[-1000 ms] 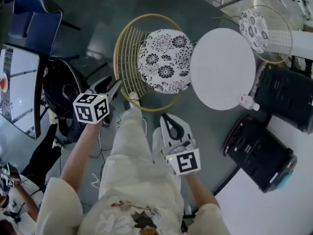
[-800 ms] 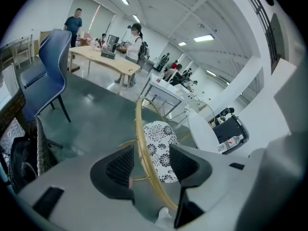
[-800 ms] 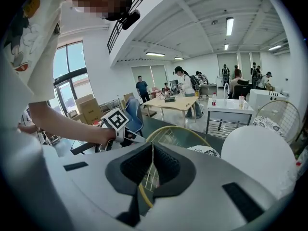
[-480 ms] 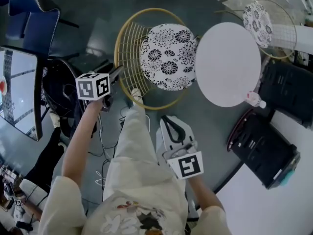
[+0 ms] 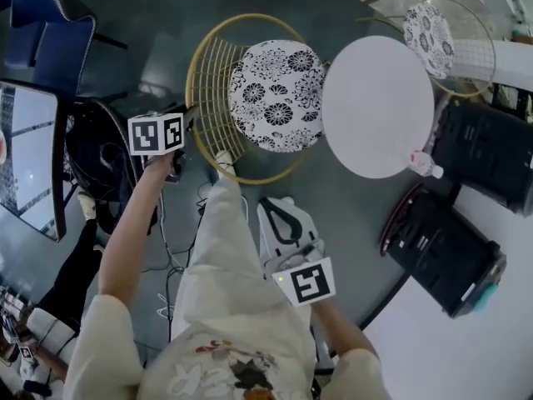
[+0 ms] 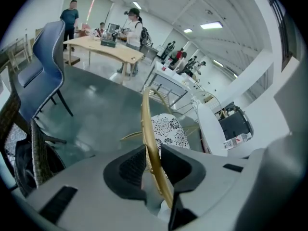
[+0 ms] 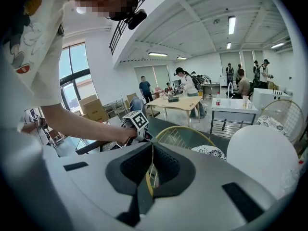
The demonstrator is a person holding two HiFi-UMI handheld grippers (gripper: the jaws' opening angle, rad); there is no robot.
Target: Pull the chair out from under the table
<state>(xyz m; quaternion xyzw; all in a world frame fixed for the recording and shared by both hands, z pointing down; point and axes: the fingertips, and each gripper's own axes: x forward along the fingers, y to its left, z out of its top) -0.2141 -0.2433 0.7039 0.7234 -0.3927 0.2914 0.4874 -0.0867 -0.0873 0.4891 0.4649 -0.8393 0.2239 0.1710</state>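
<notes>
The left gripper (image 6: 153,166) is clenched on the thin gold back rim (image 6: 148,129) of the chair (image 5: 266,98), the rod running straight between its pads. The right gripper (image 7: 149,176) is closed on nothing and hangs low in the frame, near the person's body. The chair sits in the upper middle of the head view, its floral cushion (image 5: 279,98) just meeting the left edge of the round white counter (image 5: 379,107) — so it looks largely clear of it.

The hold is the weak point. A smooth round rod in two pads can roll or slide, so a sharp tug might strip the grip. Because only the left side of the rim is held, the chair would likely swing rather than travel straight, and its seat could knock the counter, where a small bottle (image 5: 425,167) lies right at the lower edge. Cables (image 5: 171,248) trail over the floor by the person's legs — a snag for chair legs or a backward step.
</notes>
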